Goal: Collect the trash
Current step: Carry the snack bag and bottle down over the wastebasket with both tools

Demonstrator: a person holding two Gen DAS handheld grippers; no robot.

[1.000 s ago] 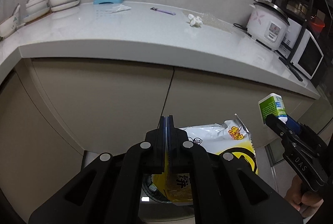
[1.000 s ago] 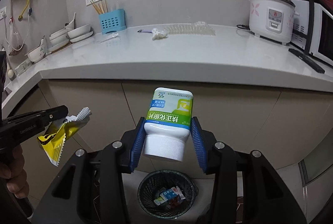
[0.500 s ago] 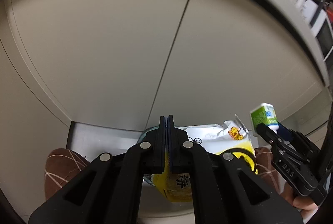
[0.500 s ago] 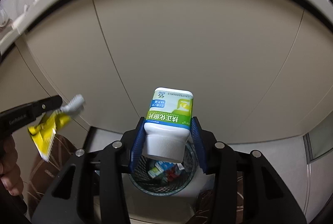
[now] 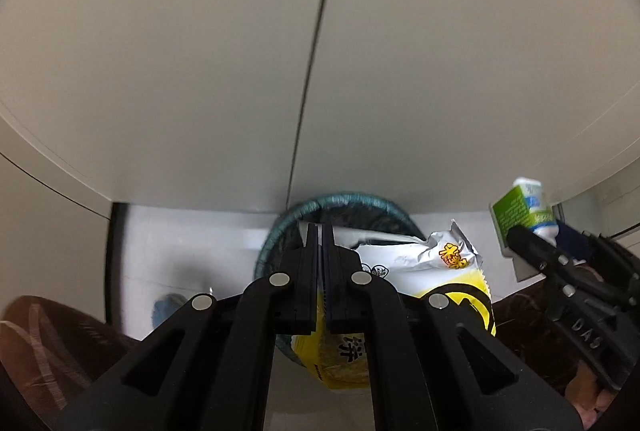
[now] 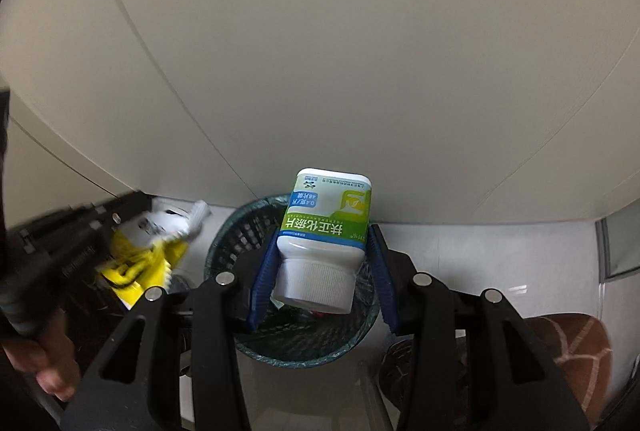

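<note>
The left gripper [image 5: 320, 231] was clamped fully shut on a yellow and white snack wrapper [image 5: 420, 263], which hung over the near side of the bin [image 5: 280, 227]; the right gripper [image 6: 324, 251] stood partly open, its blue pads [image 6: 266, 271] pressed on the sides of a white bottle [image 6: 326, 223] with a green and blue label, held cap toward the camera and directly above the bin; in the right wrist view the dark mesh bin stood on the pale floor [image 6: 480, 255], with some packets dimly visible inside; a bare hand [image 6: 44, 363] held the left gripper's handle at the lower left; brown patterned fabric [image 6: 568, 343] showed at the lower right; just behind the bin rose beige cabinet doors [image 5: 200, 51], split by a dark seam.
</note>
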